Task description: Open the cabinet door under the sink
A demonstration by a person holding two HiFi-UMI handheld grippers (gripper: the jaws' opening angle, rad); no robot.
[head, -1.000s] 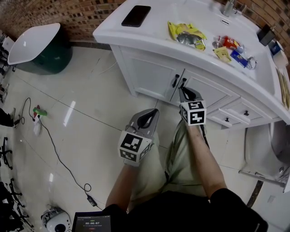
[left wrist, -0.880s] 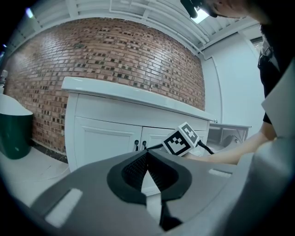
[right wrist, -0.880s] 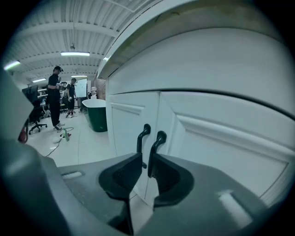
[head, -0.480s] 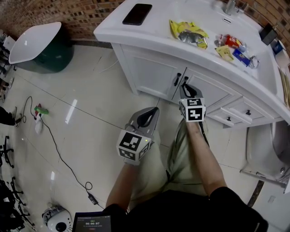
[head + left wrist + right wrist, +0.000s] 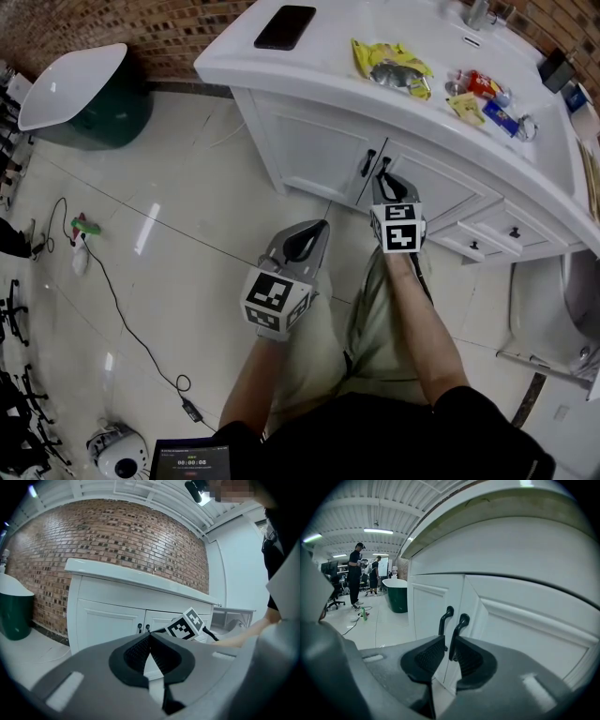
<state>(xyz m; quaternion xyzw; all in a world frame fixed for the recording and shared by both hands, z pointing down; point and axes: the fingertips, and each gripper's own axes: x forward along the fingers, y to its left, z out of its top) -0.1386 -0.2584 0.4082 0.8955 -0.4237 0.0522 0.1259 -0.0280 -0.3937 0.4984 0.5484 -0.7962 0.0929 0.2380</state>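
The white vanity cabinet (image 5: 314, 150) has two doors that stand closed, each with a black handle at the middle seam. My right gripper (image 5: 381, 178) is at the right door's handle (image 5: 458, 629). Its jaws are open a little, and the handle's lower part sits between them against the right pad (image 5: 468, 660), with a sliver of door showing on the other side. The left door's handle (image 5: 445, 618) stands just beyond. My left gripper (image 5: 320, 231) hangs lower and further back, over the floor, its tips shut on nothing (image 5: 149, 635). From there I see the right gripper's marker cube (image 5: 185, 625).
On the vanity top lie a black phone (image 5: 284, 27), a yellow snack bag (image 5: 389, 66) and small packets (image 5: 483, 98). Drawers (image 5: 492, 234) are to the right of the doors. A green tub (image 5: 84, 98) stands at the left and a cable (image 5: 122, 319) runs across the tiles. People stand far off (image 5: 356, 573).
The right gripper edged forward onto the right door's handle in the first half second. Since then both grippers have held almost still and the doors have stayed closed.
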